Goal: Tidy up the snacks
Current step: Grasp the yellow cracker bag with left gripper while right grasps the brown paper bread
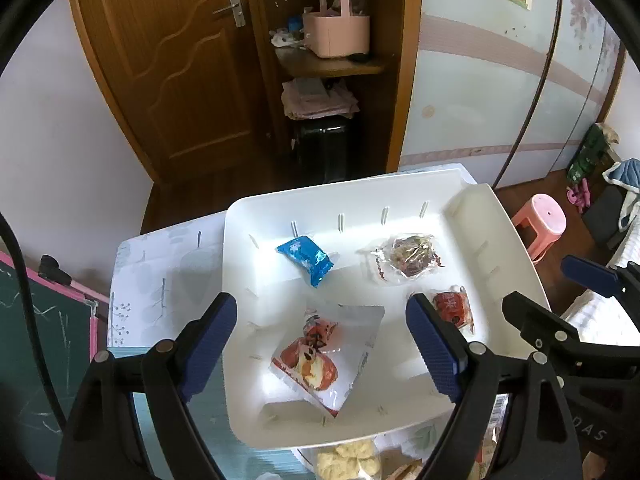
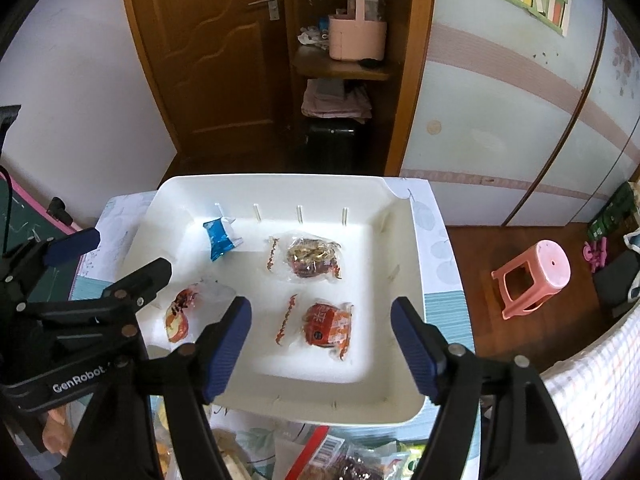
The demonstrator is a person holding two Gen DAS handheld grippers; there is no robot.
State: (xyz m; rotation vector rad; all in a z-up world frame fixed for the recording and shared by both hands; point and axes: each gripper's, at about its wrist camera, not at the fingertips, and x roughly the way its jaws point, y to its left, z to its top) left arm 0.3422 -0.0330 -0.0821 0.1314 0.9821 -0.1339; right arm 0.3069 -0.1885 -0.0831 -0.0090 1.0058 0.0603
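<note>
A shallow white plastic tray [image 1: 472, 208] with slotted walls sits on a tabletop [image 1: 160, 280] covered with a pale leaf-print cloth. Four wrapped snacks lie inside it, all apart from one another. Toward the far wall: a small blue foil packet [image 1: 306, 259] on the left, and a clear-wrapped dark round pastry [image 1: 408, 258] to its right. Nearer the cameras: a white packet printed w/ red fruit [image 1: 320, 356] on the left, and a clear packet holding a red-orange wrapped cake [image 2: 328, 326] on the right.

The left claw [image 1: 320, 344] hangs above the tray's near-left part, blue pads wide apart – the fruit-print packet lies flat on the tray floor below and between them, not pinched. The right claw [image 2: 320, 344] hangs over the near-right part, jaws also wide, w/ the red-orange cake packet lying loose beneath the gap. Neither claw holds anything. The two claws are side by side; each shows up at the edge of the other's view.

Just in front of the tray's near edge, more snacks wait on the tabletop: a bag of pale yellow puffed pieces [image 1: 352, 458] and a heap of mixed packets [image 2: 340, 456], partly hidden by the claws. In the right wrist view a person's fingers [image 2: 54, 432] show at the lower left.

Beyond the tabletop – a brown wooden door [image 1: 172, 60], a pink handled basket [image 1: 336, 34] on a wooden shelf, and a pink plastic stool [image 2: 536, 276] on the dark floor.
</note>
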